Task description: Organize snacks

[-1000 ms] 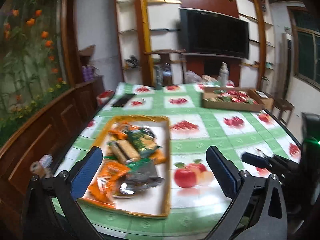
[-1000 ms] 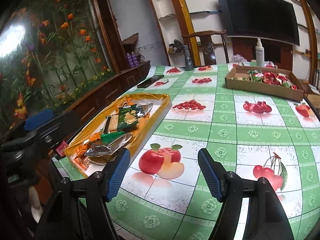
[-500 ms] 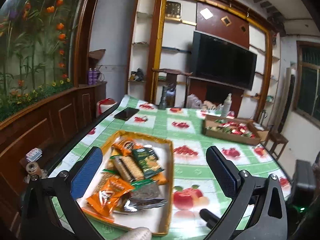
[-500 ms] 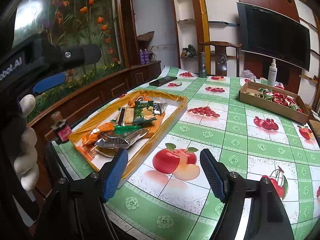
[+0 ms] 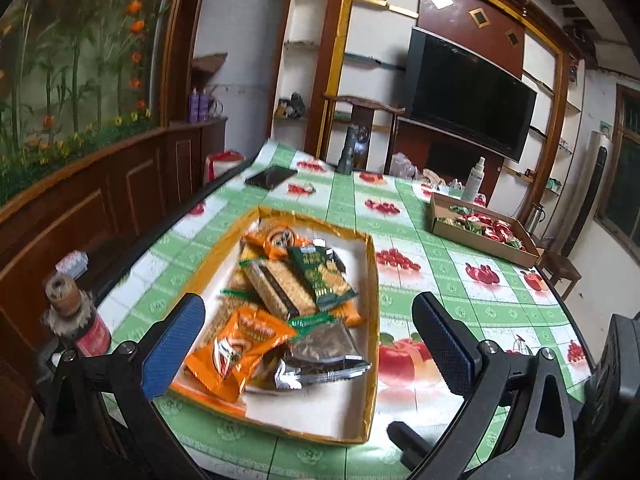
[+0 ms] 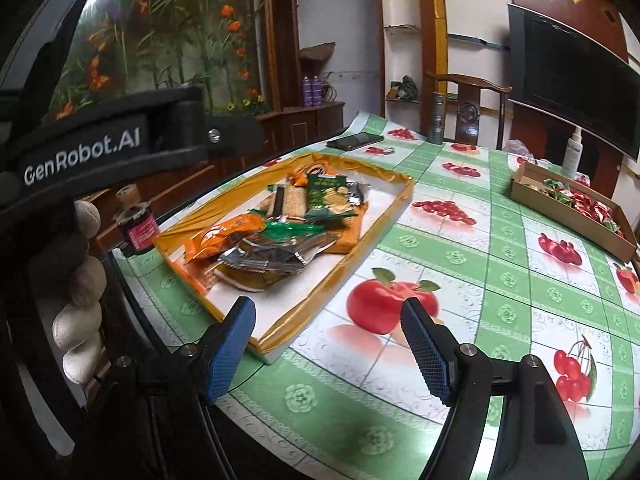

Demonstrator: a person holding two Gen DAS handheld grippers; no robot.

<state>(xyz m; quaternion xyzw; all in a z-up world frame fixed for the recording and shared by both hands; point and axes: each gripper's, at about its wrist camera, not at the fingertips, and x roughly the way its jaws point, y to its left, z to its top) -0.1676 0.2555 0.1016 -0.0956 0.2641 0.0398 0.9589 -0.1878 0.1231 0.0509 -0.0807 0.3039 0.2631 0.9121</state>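
A gold-rimmed white tray lies near the table's front left; it also shows in the right wrist view. On it is a pile of snack packets: an orange packet, a dark green packet, a wafer bar and a silver-edged packet. My left gripper is open and empty, above the tray's near end. My right gripper is open and empty, above the tray's near right corner. A cardboard box of red and green sweets stands at the far right.
The table has a green fruit-print cloth. A phone, a dark flask and a spray bottle stand at the far end. A small jar sits beyond the table's left edge, by a wooden bench.
Both grippers have risen and pulled back a little; the left one now points more squarely at the tray. Nothing on the table has moved. Both stay open.
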